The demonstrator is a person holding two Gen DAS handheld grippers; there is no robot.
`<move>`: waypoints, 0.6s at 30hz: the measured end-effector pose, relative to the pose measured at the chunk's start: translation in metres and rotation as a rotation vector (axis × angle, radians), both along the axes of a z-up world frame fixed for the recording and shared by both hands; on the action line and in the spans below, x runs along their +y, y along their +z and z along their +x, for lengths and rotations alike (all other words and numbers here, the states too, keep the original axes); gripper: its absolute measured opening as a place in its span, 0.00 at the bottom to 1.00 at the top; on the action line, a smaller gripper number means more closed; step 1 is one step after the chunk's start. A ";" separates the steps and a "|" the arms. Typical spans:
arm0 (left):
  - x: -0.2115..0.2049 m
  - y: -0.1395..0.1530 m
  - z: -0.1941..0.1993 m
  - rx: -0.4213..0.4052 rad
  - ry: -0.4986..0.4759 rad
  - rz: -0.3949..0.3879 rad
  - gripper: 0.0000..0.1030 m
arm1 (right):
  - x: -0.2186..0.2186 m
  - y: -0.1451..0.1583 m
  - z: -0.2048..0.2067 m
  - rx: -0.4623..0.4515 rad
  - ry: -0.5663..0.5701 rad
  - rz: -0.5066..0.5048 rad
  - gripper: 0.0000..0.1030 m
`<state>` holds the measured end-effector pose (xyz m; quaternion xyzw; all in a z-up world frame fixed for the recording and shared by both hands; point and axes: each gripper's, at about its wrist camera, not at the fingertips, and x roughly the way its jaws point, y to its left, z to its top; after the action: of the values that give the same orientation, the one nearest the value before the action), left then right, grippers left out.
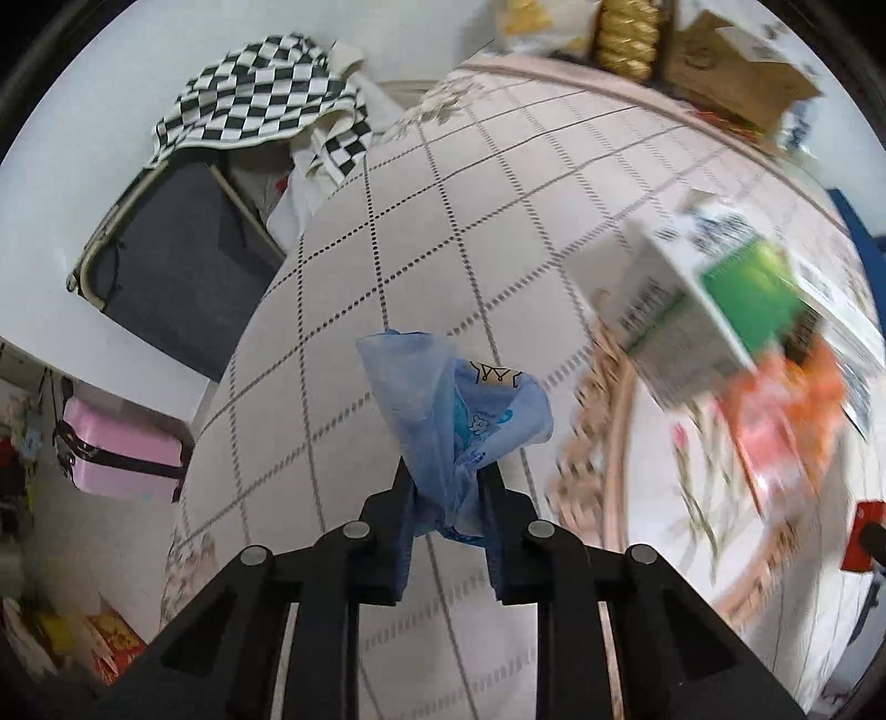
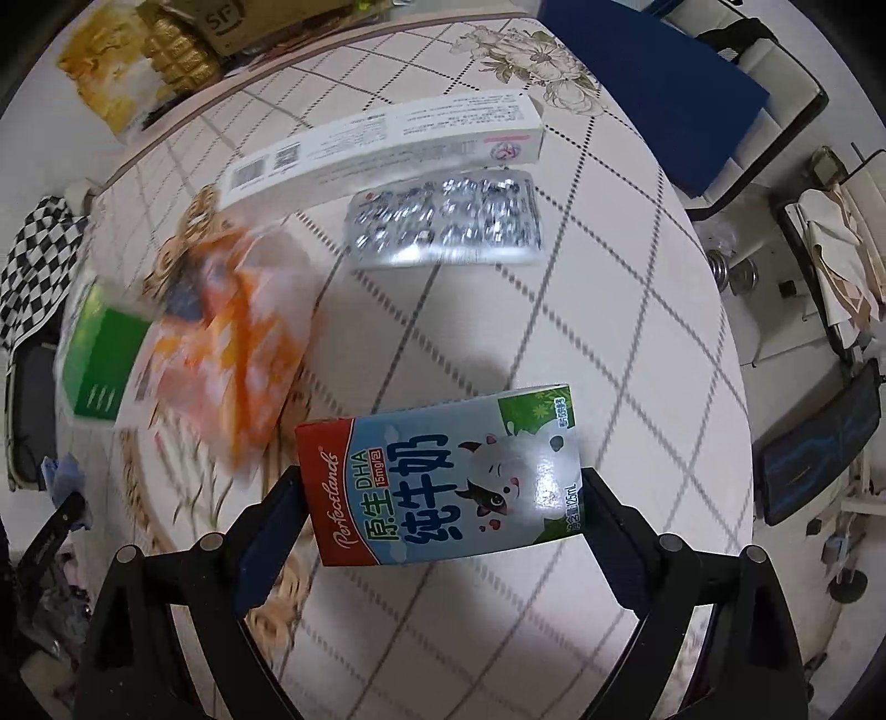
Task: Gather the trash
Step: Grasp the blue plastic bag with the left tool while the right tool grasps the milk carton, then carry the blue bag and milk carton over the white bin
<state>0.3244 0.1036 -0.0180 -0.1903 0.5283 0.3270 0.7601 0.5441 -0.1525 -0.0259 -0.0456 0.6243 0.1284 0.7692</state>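
Note:
My left gripper (image 1: 446, 487) is shut on a crumpled blue plastic wrapper (image 1: 448, 410) and holds it above the table (image 1: 498, 221). My right gripper (image 2: 443, 498) is shut on a small milk carton (image 2: 440, 479) with a cartoon cow, held sideways above the table (image 2: 581, 343). On the table lie a green-and-white box (image 2: 105, 365), an orange wrapper (image 2: 243, 343), a silver blister pack (image 2: 443, 219) and a long white box (image 2: 382, 144). The green-and-white box (image 1: 714, 310) and orange wrapper (image 1: 781, 421) also show blurred in the left wrist view.
A chair with a checkered cloth (image 1: 266, 94) stands at the table's far left. A pink case (image 1: 122, 448) sits on the floor. A cardboard box (image 1: 736, 77) and golden items (image 1: 626, 33) sit at the far edge. A blue chair (image 2: 653, 83) stands at the right.

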 end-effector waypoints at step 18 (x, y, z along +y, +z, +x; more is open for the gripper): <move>-0.109 0.103 -0.212 -0.237 -0.299 0.003 0.17 | -0.053 0.092 -0.289 -0.211 -0.004 0.077 0.92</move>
<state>0.1127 -0.0052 0.0850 -0.1458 0.4569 0.1866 0.8574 0.2547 -0.2056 0.0666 -0.0281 0.5345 0.1455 0.8321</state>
